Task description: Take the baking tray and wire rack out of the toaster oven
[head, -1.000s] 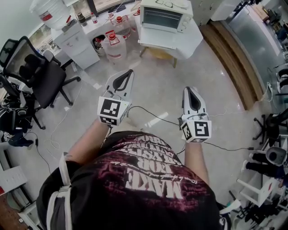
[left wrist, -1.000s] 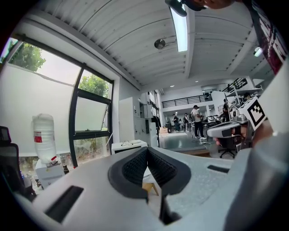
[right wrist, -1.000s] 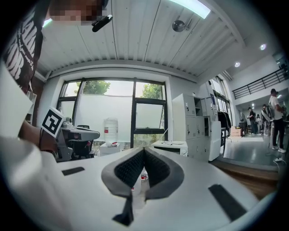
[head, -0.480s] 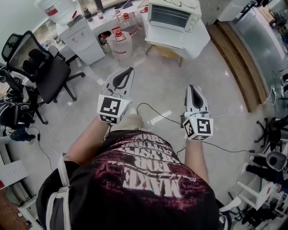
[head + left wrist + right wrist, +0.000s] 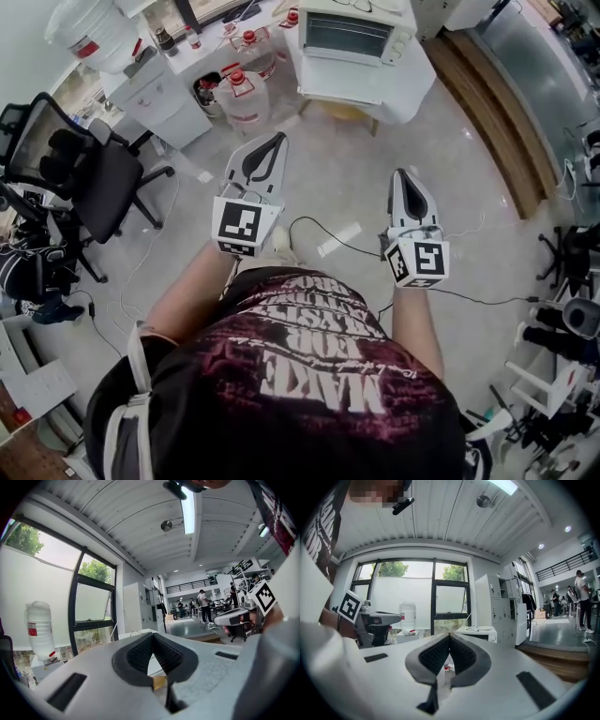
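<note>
The white toaster oven (image 5: pixel 352 33) stands on a white-covered table (image 5: pixel 361 86) at the top of the head view, its glass door shut. No baking tray or wire rack shows. My left gripper (image 5: pixel 277 139) is held level over the floor and points toward the oven, well short of the table. Its jaws are shut with nothing between them (image 5: pixel 152 634). My right gripper (image 5: pixel 401 174) hangs beside it, a little farther back, shut and empty (image 5: pixel 449 634). In the right gripper view the oven's top (image 5: pixel 473 630) shows just beyond the jaw tips.
Water jugs (image 5: pixel 242 94) stand on the floor left of the table beside a white cabinet (image 5: pixel 169 98). A black office chair (image 5: pixel 80 164) is at the left. A cable (image 5: pixel 323 236) trails across the floor. A wooden step (image 5: pixel 492 108) runs along the right.
The person has stepped forward, and both grippers have travelled with them toward the oven table. Both stay shut and empty.
</note>
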